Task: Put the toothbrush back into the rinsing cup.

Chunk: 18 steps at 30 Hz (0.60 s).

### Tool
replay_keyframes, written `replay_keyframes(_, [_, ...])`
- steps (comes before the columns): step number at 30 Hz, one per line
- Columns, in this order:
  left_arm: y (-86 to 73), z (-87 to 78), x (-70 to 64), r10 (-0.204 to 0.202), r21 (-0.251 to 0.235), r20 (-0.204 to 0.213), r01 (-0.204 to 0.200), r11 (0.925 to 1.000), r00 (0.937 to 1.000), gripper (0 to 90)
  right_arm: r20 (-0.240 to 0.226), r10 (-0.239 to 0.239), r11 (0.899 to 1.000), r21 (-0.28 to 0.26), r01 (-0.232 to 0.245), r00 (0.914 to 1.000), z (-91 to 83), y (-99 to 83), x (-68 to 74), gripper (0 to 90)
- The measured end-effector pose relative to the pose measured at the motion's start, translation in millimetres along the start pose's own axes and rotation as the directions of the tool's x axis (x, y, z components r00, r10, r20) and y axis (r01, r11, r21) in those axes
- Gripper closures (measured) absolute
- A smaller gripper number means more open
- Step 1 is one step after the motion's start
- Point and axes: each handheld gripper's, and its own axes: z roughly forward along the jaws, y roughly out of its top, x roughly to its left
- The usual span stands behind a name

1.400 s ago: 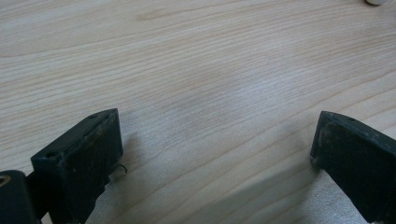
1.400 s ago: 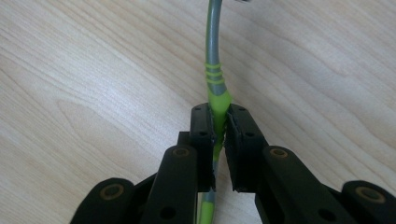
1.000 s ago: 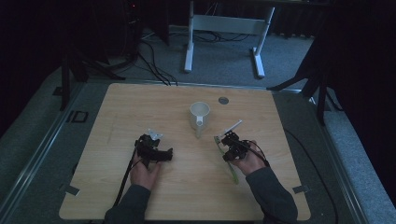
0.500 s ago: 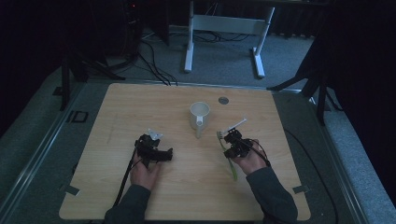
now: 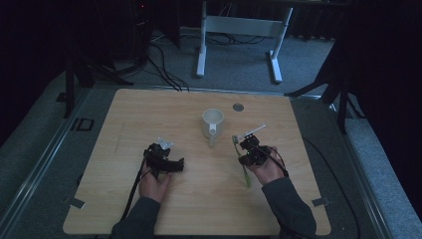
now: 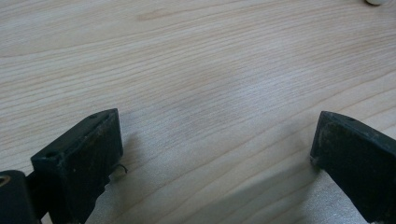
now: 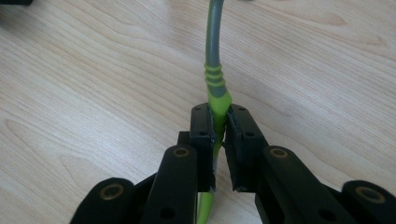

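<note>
Dim workshop, pale wooden table (image 5: 149, 114): from above, your right gripper (image 5: 245, 149) lifts a green-handled utensil (image 5: 244, 172) just right of the white cup (image 5: 213, 123); your left gripper (image 5: 166, 160) waits left of the cup. Left gripper view: jaws spread wide, empty. Right gripper view: jaws clamp the utensil's handle (image 7: 217, 100). Likely next: tip it into the cup.

Green-handled utensil (image 7: 217, 93): lime-green handle with ribbed bands, passing into a grey curved shank. Clamped at the handle between the jaws of the right gripper (image 7: 219, 123). High view: long axis runs near-to-far, lifted above the tabletop (image 5: 149, 114), right of the white mug (image 5: 212, 122).
</note>
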Motion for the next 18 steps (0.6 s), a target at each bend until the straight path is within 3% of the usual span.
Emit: replay_keyframes(18, [0.0,0.0,0.0,0.000,0.000,0.000,0.000,1.0000,1.0000,2.4,-0.005,0.002,0.997,-0.078,-0.002,1.0000,-5.8,5.9,3.1,81.5])
